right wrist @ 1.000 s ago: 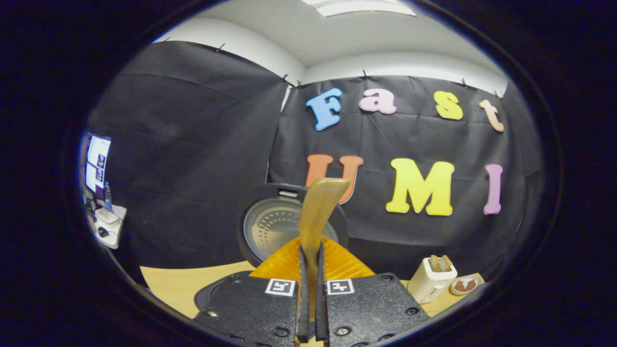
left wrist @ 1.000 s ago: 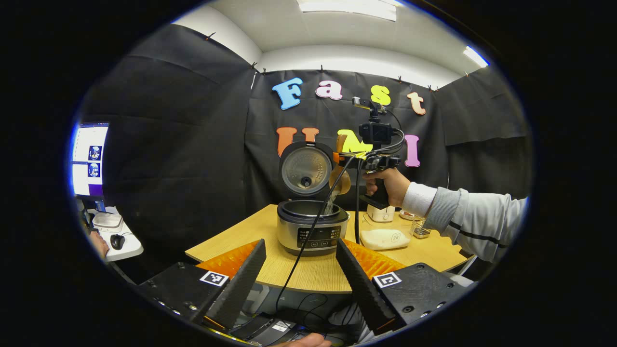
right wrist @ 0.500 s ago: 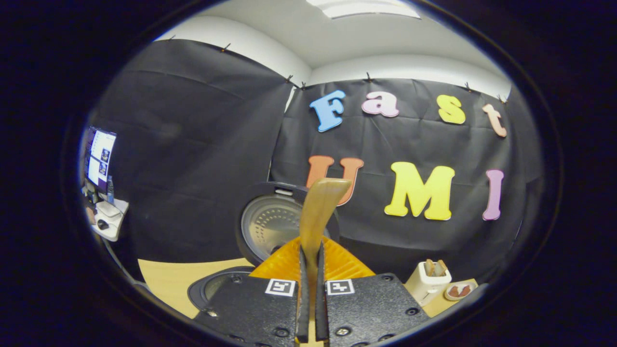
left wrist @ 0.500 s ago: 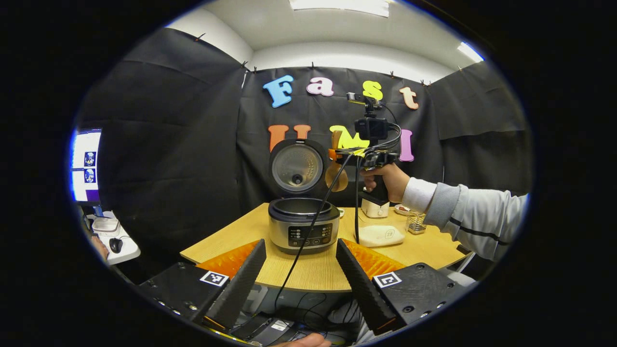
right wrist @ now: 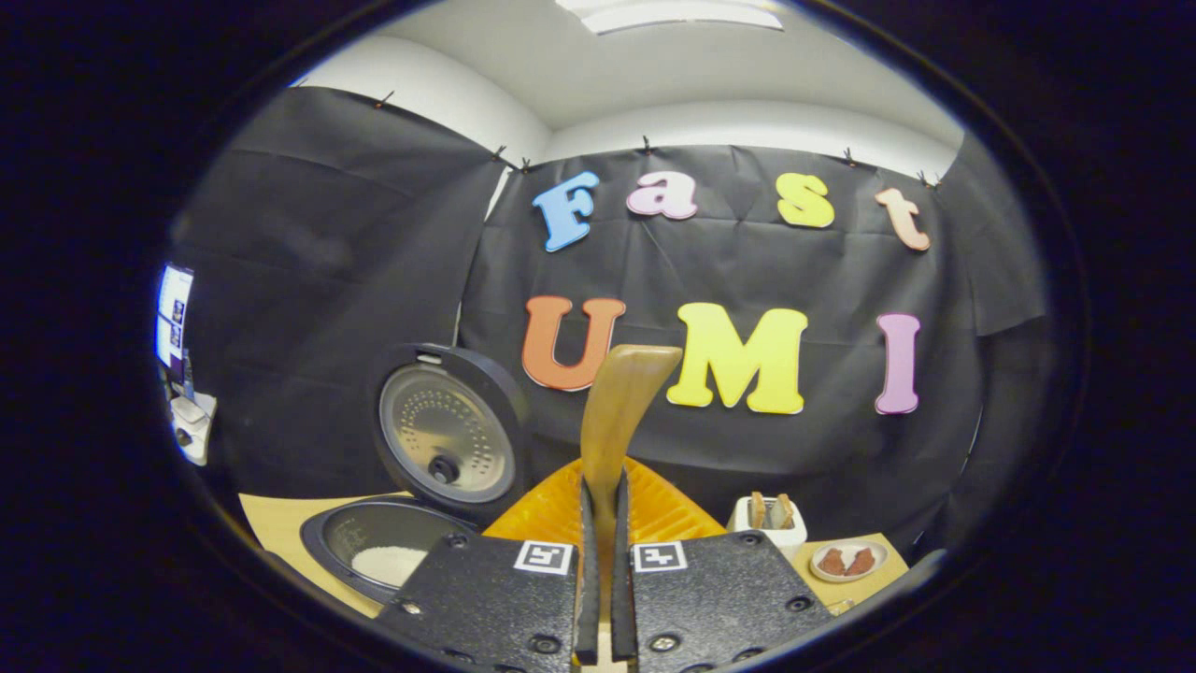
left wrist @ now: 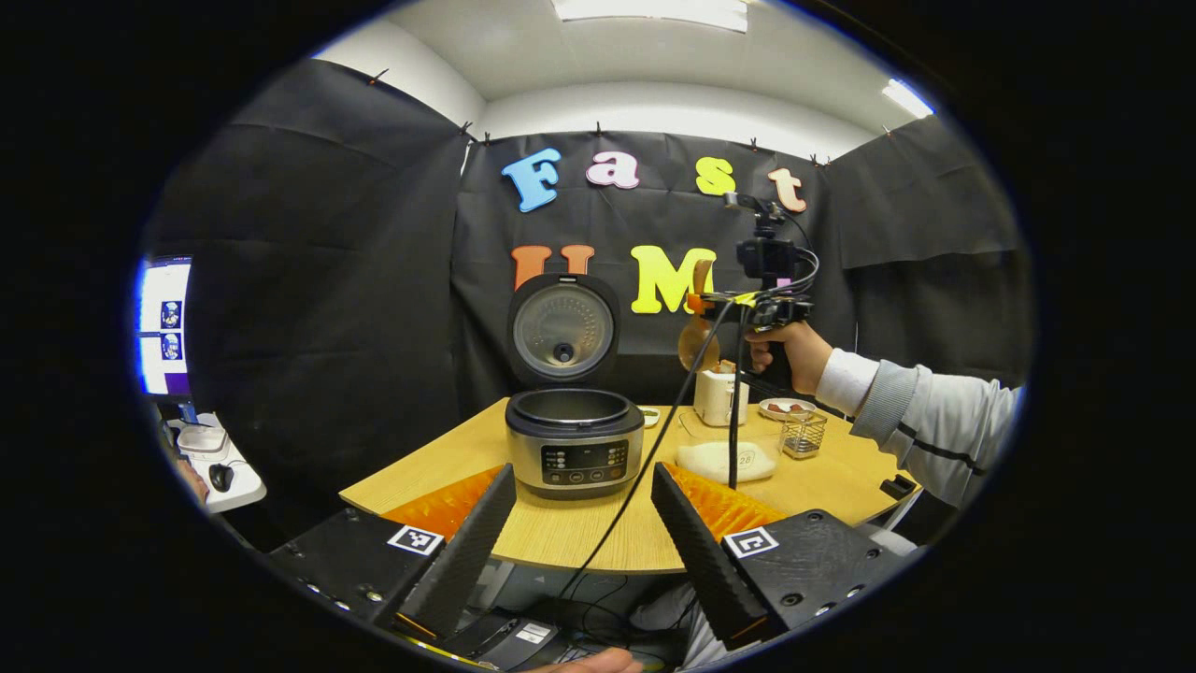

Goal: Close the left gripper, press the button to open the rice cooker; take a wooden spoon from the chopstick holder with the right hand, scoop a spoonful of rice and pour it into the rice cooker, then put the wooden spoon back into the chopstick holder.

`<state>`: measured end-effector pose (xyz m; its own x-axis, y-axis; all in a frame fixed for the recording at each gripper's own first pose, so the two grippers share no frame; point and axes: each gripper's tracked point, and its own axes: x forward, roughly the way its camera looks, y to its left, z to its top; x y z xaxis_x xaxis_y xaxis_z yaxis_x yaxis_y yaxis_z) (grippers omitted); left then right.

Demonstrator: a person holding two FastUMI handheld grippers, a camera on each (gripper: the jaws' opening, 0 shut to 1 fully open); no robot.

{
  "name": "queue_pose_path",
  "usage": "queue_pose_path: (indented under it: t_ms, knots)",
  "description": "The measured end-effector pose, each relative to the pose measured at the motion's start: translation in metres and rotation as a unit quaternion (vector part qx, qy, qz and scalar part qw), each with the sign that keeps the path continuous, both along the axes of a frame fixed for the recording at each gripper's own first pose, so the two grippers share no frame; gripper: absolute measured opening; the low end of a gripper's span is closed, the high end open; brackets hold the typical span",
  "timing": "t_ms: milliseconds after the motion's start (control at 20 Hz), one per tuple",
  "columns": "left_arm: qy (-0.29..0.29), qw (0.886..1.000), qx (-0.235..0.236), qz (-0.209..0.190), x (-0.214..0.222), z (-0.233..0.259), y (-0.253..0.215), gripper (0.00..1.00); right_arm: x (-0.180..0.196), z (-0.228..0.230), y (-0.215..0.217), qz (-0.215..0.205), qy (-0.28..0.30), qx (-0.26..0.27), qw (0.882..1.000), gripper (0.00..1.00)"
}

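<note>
The rice cooker [left wrist: 573,449] stands on the wooden table [left wrist: 448,467] with its lid [left wrist: 563,329] up. My left gripper [left wrist: 584,551] is open and held back from the table's near edge, facing the cooker. My right gripper [right wrist: 603,598] is shut on the wooden spoon's handle [right wrist: 617,411]. In the left gripper view a hand [left wrist: 790,346] holds that gripper high, to the right of the cooker. The spoon's bowl [left wrist: 699,348] hangs just above the white chopstick holder [left wrist: 715,397]. White rice lies in the open pot [right wrist: 378,556]. The chopstick holder [right wrist: 768,519] shows wooden utensils in it.
A shallow tub of rice [left wrist: 727,460] sits right of the cooker, with a small glass basket [left wrist: 804,435] and a small plate [left wrist: 780,408] behind it. Cables [left wrist: 654,449] hang from the right gripper across the table. A monitor [left wrist: 163,318] and side desk [left wrist: 220,472] stand far left.
The right gripper has carried the spoon from above the open pot, where rice was falling, rightwards to above the chopstick holder. The left gripper stays open.
</note>
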<state>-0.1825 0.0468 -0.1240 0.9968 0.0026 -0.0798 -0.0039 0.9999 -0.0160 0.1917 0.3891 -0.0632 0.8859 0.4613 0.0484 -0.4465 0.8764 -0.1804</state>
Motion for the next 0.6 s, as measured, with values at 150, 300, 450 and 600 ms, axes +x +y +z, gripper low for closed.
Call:
queue_pose_path:
  t_ms: [150, 300, 450, 600]
  knots:
    - [-0.005, 1.000, -0.001, -0.005, 0.006, 0.009, -0.017, 0.94, 0.011, 0.008, -0.062, -0.033, -0.001, 0.008, 0.999, 0.11]
    - [-0.018, 1.000, -0.002, -0.001, 0.008, 0.021, -0.026, 0.94, 0.023, 0.013, -0.126, -0.070, -0.004, 0.025, 0.997, 0.11]
    - [-0.030, 0.999, -0.018, -0.001, 0.015, 0.028, -0.030, 0.94, 0.033, 0.008, -0.180, -0.100, 0.004, 0.045, 0.994, 0.11]
    - [-0.035, 0.999, -0.033, 0.002, 0.024, 0.030, -0.032, 0.94, 0.042, -0.003, -0.229, -0.132, 0.014, 0.051, 0.990, 0.11]
